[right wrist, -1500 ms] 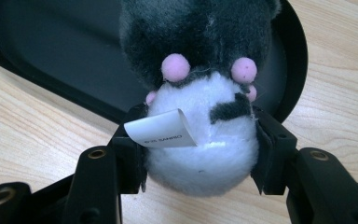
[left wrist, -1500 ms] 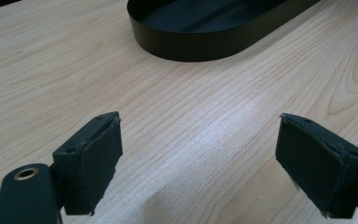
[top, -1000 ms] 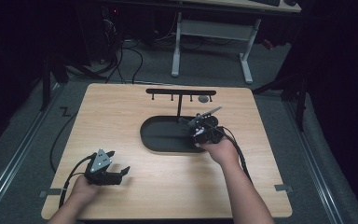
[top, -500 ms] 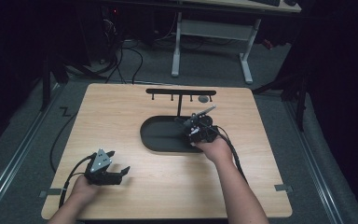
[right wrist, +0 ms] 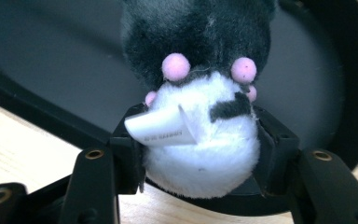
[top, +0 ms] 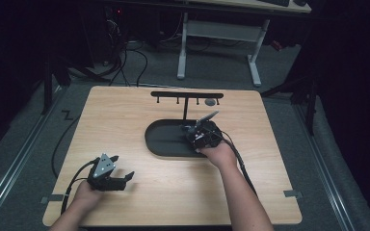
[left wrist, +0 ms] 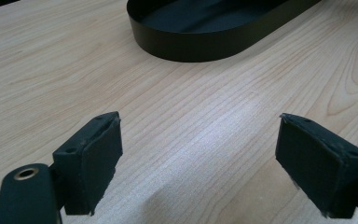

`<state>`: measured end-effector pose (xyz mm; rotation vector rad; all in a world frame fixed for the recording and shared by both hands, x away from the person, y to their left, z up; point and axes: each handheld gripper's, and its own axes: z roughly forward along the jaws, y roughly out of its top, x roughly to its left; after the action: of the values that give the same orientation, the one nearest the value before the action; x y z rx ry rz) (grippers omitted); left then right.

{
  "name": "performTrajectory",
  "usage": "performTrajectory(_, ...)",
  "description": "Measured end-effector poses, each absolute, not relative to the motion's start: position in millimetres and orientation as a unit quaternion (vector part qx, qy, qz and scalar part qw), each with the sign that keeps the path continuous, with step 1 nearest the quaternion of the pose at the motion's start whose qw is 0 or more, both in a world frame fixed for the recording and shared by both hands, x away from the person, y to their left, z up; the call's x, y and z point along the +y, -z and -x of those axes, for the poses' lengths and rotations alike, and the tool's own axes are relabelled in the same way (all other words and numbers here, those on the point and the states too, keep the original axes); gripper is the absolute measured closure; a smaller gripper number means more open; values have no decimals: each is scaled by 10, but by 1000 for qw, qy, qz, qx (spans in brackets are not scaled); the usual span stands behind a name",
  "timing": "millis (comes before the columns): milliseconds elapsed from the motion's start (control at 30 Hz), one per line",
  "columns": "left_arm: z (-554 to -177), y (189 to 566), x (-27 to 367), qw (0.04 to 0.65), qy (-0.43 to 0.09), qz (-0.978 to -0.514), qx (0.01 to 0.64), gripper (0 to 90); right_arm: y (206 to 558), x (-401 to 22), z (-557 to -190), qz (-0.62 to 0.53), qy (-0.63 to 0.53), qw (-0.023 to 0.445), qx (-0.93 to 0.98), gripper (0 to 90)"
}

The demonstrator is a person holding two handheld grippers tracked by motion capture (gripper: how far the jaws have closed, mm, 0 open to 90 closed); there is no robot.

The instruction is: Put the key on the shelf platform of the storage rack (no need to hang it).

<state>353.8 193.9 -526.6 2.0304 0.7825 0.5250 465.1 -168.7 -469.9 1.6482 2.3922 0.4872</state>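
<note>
I have the plush toy between my right gripper jaws, which have just been easing open over the black tray. I'd open fully before lifting away, so it drops flat. Left gripper jaws open, idle above the bench.

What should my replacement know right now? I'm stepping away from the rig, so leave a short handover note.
Right tongs: pads on both sides of the black-and-white plush toy, jaws just easing apart, over the near end of the black oval tray.
Left tongs: open, holding nothing, over bare wood at the table's near-left, short of the tray.
Done: toy brought to the tray.
Left: finish the release, then back the right tongs away.
</note>
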Motion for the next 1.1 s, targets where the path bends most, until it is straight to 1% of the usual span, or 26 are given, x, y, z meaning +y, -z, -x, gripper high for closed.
performTrajectory(200, -3538, 5266, 1939, 436, -211, -816, 315, 154, 4712, -1650, -4639, -557, -168, 94, 808, 348)
performTrajectory(333, -3539, 5267, 1940, 437, -210, -816, 315, 154, 4663, -1659, -4614, -554, -178, 99, 807, 321)
performTrajectory(667, -3535, 5268, 1933, 435, -212, -817, 313, 154, 4524, -1735, -4455, -549, -206, 121, 801, 311)
performTrajectory(1100, -3536, 5273, 1920, 431, -216, -819, 312, 154, 4529, -1971, -4124, -534, -237, 159, 796, 317)
